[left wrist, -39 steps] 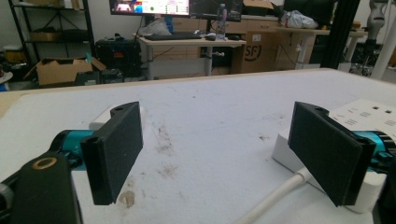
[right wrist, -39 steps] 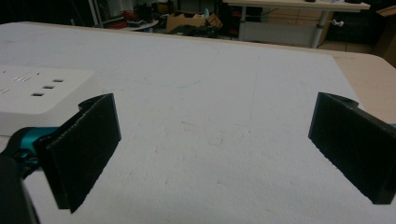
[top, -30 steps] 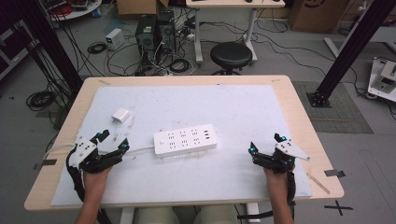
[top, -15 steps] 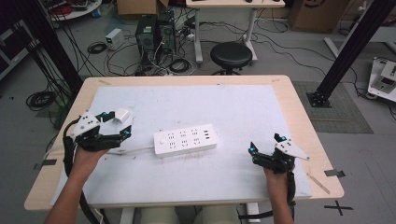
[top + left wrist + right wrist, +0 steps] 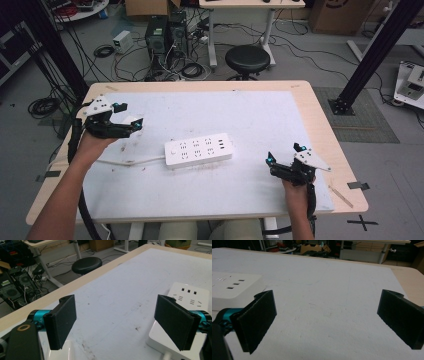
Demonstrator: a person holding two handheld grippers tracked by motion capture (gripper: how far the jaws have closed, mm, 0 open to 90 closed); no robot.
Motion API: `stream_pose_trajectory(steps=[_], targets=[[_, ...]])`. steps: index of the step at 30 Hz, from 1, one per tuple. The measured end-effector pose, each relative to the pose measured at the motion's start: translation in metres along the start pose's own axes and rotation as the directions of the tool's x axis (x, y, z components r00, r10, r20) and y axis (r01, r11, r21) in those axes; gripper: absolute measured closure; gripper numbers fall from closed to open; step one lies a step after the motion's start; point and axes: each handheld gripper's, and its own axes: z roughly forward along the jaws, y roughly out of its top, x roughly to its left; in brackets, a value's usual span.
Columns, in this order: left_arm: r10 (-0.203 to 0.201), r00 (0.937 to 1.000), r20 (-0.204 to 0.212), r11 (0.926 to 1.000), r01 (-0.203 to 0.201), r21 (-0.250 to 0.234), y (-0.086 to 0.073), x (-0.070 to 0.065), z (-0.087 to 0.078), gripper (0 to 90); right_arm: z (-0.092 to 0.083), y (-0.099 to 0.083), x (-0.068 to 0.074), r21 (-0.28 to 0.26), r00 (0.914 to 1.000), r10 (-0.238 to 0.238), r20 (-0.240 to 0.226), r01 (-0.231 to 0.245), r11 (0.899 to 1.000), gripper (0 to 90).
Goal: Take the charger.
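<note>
One white power strip [image 5: 199, 149], one small white adapter [image 5: 133, 120], two open tools.

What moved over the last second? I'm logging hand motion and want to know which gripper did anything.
The left gripper moved away from the person, up the table's left side to the small white adapter, jaws open around it, not shut. The power strip and the right gripper, open near the table's front right, stayed put.
</note>
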Motion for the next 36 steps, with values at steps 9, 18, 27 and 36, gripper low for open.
stream_pose_trajectory(steps=[9, 18, 27, 36], targets=[[0.011, 0.9998, -0.019, 0.9942, -0.009, 0.107, 0.001, 0.029, 0.023, 17.9, 0.0, 0.0, 0.0, 0.006, 1.0, -0.008, 0.005, 0.008, 1.0, 2.1], [-0.073, 0.9916, -0.107, 0.967, 0.097, 0.235, -0.017, 0.055, 0.038, 18.1, 0.0, 0.0, 0.001, 0.007, 0.9999, -0.007, 0.009, 0.007, 1.0, 2.1], [-0.125, 0.9834, -0.132, 0.935, 0.161, 0.316, -0.033, 0.068, 0.05, 18.1, 0.001, 0.001, 0.001, 0.016, 0.9998, -0.016, 0.006, 0.016, 1.0, 2.1], [-0.163, 0.9723, -0.167, 0.9018, 0.216, 0.374, -0.049, 0.077, 0.067, 18.2, 0.001, 0.001, 0.001, 0.011, 0.9998, -0.018, 0.008, 0.018, 1.0, 2.1]])
